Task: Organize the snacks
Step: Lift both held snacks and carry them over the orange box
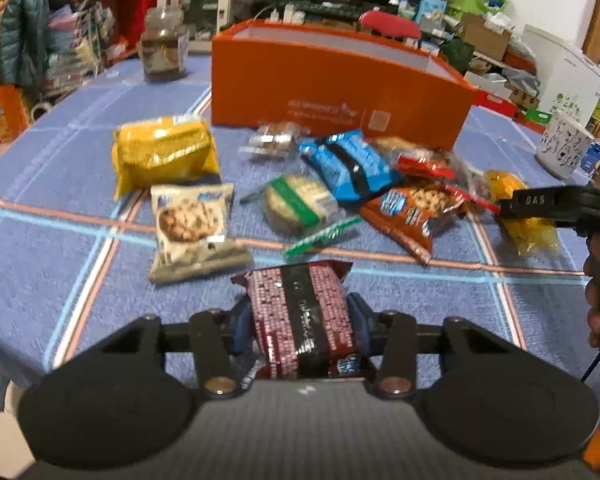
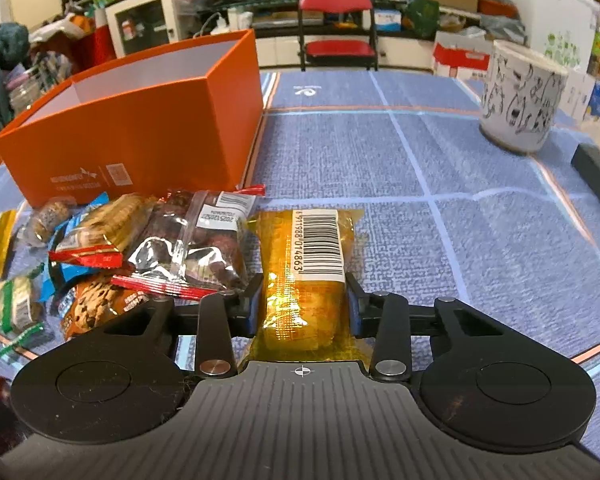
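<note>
Snacks sit between both sets of fingers. At lower centre of the left wrist view, the left gripper [image 1: 300,322] is closed across the middle of a dark red packet [image 1: 302,316], its blue pads pressing both long sides. At centre of the right wrist view, the right gripper [image 2: 305,304] is closed on a golden-yellow packet [image 2: 302,280] with a barcode label facing up.

Both packets look light, soft and crinkly, with glossy film that could slip; the contents are probably brittle, so a gentle squeeze across the middle, as here, seems the better hold than the sealed ends.

The other snacks lie in a loose pile [image 1: 352,184] at mid-frame, on the blue checked tablecloth [image 1: 60,240]. Behind them, in the upper centre, stands the open orange box [image 1: 340,92], the likely destination.

Only the left view shows the yellow bag [image 1: 166,152], the white cookie packet [image 1: 192,228] and a jar [image 1: 164,50] at upper left. Only the right view shows the box's white interior with no snacks visible in it, and the barcode.
</note>
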Action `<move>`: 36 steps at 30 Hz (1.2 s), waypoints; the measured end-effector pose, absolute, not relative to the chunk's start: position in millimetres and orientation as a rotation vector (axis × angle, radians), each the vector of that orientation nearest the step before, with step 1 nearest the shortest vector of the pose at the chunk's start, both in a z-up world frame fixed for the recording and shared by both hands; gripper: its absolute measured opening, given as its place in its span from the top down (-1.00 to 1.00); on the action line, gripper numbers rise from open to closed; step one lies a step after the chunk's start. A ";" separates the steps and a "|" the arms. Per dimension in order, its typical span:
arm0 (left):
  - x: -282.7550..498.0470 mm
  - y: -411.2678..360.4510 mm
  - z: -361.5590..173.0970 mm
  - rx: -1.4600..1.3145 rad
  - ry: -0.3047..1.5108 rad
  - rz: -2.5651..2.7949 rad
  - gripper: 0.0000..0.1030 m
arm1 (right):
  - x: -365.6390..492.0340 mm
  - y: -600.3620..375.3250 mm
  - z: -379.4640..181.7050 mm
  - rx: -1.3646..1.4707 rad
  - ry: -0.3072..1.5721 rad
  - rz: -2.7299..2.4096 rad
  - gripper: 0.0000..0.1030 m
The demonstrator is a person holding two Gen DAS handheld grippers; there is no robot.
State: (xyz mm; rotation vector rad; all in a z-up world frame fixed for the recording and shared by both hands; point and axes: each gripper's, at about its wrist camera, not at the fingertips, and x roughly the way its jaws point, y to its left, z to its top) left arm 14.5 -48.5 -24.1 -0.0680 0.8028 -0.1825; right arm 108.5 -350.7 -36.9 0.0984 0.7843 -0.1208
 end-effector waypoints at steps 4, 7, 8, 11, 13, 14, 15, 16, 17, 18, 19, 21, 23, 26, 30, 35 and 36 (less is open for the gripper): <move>12.7 -49.1 -14.8 -0.036 0.748 -0.182 0.12 | 101.5 -342.2 -26.4 0.015 0.744 -0.127 0.58; 15.1 -47.0 -10.8 -0.037 0.753 -0.186 0.12 | 95.7 -339.4 -19.2 -0.012 0.721 -0.132 0.58; 16.1 -46.7 -8.5 -0.038 0.754 -0.188 0.12 | 94.0 -339.5 -17.0 -0.010 0.716 -0.131 0.58; 21.9 -50.8 4.4 -0.017 0.726 -0.206 0.12 | 90.8 -340.6 -6.6 0.004 0.692 -0.130 0.58; 28.1 -53.8 14.5 -0.002 0.705 -0.219 0.12 | 88.5 -340.2 1.4 0.012 0.670 -0.123 0.58; 33.2 -55.3 19.2 0.005 0.699 -0.223 0.12 | 87.7 -339.4 4.6 0.015 0.660 -0.120 0.58; 38.7 -56.6 22.7 0.009 0.698 -0.224 0.12 | 86.7 -338.8 8.2 0.019 0.652 -0.117 0.58; 44.7 -58.4 25.3 0.016 0.700 -0.221 0.12 | 85.7 -338.3 10.7 0.022 0.647 -0.114 0.58; 51.0 -61.2 26.9 0.032 0.701 -0.220 0.12 | 84.5 -338.3 12.9 0.027 0.643 -0.110 0.58; 57.3 -64.5 27.3 0.051 0.703 -0.220 0.12 | 83.3 -338.2 14.1 0.031 0.644 -0.107 0.58; 63.6 -66.5 26.3 0.062 0.710 -0.213 0.12 | 83.0 -337.8 14.4 0.034 0.648 -0.103 0.58; 73.4 -67.2 22.0 0.065 0.728 -0.194 0.12 | 82.5 -337.9 14.4 0.047 0.657 -0.093 0.58; 79.6 -65.8 17.5 0.061 0.741 -0.170 0.12 | 82.4 -338.5 13.9 0.053 0.662 -0.088 0.58; 82.5 -65.4 14.5 0.063 0.746 -0.163 0.12 | 83.5 -339.0 12.5 0.061 0.670 -0.083 0.58; 83.0 -66.3 15.0 0.070 0.743 -0.164 0.12 | 85.7 -334.7 10.6 0.055 0.677 -0.075 0.58; 81.4 -63.4 17.0 0.063 0.746 -0.176 0.12 | 84.7 -328.9 16.0 0.054 0.667 -0.060 0.58; 80.9 -61.6 19.7 0.063 0.737 -0.177 0.12 | 83.1 -327.8 19.9 0.055 0.655 -0.058 0.58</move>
